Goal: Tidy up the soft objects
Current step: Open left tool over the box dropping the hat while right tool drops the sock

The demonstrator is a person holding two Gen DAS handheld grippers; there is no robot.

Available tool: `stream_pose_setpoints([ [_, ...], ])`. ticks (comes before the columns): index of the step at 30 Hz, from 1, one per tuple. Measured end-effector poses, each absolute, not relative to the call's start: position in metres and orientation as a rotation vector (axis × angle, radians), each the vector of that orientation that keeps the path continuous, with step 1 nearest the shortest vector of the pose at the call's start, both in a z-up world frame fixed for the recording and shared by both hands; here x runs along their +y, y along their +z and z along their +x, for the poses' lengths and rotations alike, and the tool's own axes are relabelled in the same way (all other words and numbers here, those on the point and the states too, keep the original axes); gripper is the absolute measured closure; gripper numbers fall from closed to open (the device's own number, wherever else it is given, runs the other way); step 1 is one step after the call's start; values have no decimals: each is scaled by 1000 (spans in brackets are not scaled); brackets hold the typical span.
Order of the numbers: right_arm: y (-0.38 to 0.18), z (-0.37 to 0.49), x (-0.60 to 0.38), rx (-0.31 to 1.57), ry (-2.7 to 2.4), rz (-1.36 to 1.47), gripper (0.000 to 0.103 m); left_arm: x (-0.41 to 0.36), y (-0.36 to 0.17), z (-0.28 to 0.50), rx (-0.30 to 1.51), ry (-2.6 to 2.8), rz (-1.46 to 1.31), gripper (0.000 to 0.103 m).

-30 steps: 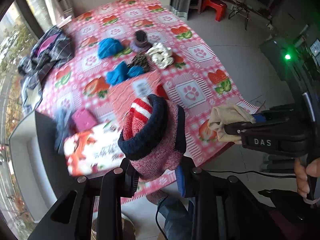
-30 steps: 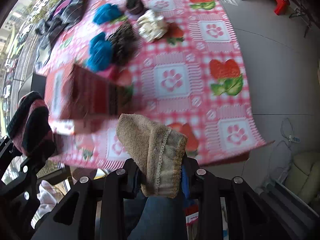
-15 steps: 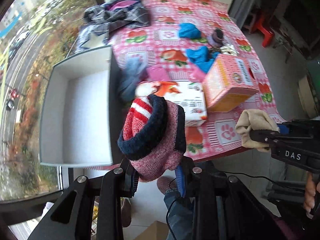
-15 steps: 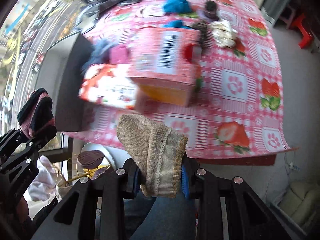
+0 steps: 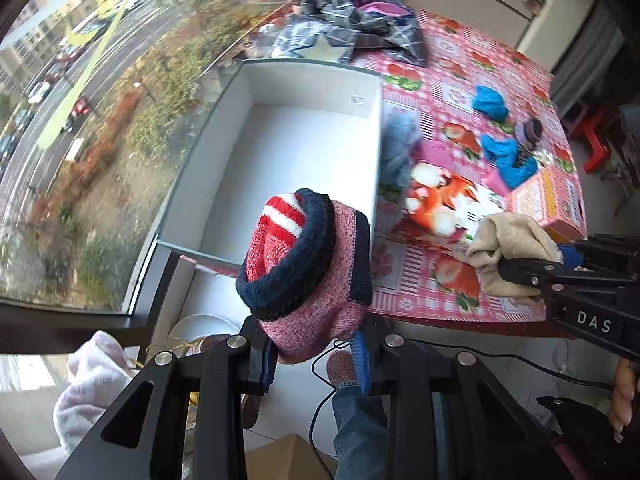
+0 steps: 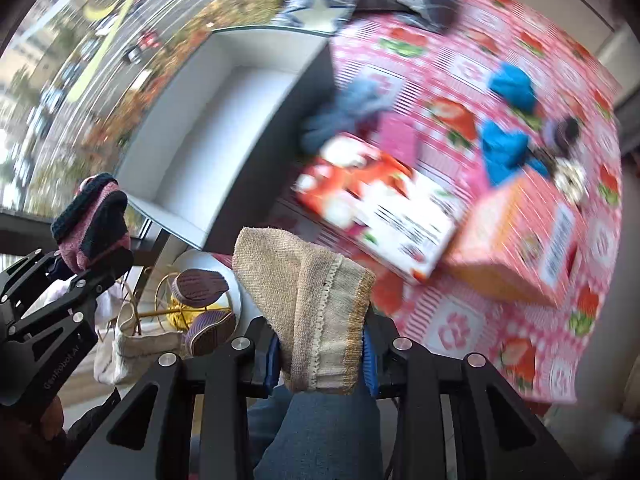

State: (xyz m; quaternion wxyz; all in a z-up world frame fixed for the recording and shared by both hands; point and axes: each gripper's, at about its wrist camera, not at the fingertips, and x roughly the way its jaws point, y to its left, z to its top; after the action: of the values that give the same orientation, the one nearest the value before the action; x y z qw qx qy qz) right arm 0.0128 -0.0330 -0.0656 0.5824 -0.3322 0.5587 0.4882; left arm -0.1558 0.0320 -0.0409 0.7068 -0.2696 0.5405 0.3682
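Seen from the left wrist, the left gripper (image 5: 316,356) is clamped on a pink knit sock (image 5: 308,276) with a navy cuff and a red-and-white striped tip; the sock stands up out of the jaws, its long axis running away from the fingers, the navy cuff opening toward the near left. It hangs over the near right corner of the white box (image 5: 376,152), which sits at the left edge of the pink checked tablecloth (image 5: 452,60). At the right, the right gripper (image 5: 520,264) pinches a beige sock (image 5: 508,248) above the cloth's near edge. I'd judge the risk to be a release too close to the box's near wall, letting the sock tip over the rim and fall to the floor. From the right wrist, heavily blurred, the right gripper (image 6: 320,364) grips that beige sock (image 6: 308,300) upright, its stitched hem running lengthwise up from the jaws, its folded top pointing far. It is still short of the white box (image 6: 312,76), with two cartons (image 6: 380,208) lying just beyond; a loose end could snag or knock them.
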Motion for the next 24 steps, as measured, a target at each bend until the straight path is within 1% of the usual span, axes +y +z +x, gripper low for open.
stream_pose_setpoints([
  [5, -63, 7, 7, 1279, 1236, -841, 70, 57, -38, -167, 1187, 911, -663, 70],
  [16, -39, 15, 77, 1227, 1380, -907, 70, 94, -21, -155, 1172, 1019, -748, 70],
  [24, -39, 1, 107, 1225, 1464, -959, 70, 128, -34, -156, 1186, 1063, -868, 70],
])
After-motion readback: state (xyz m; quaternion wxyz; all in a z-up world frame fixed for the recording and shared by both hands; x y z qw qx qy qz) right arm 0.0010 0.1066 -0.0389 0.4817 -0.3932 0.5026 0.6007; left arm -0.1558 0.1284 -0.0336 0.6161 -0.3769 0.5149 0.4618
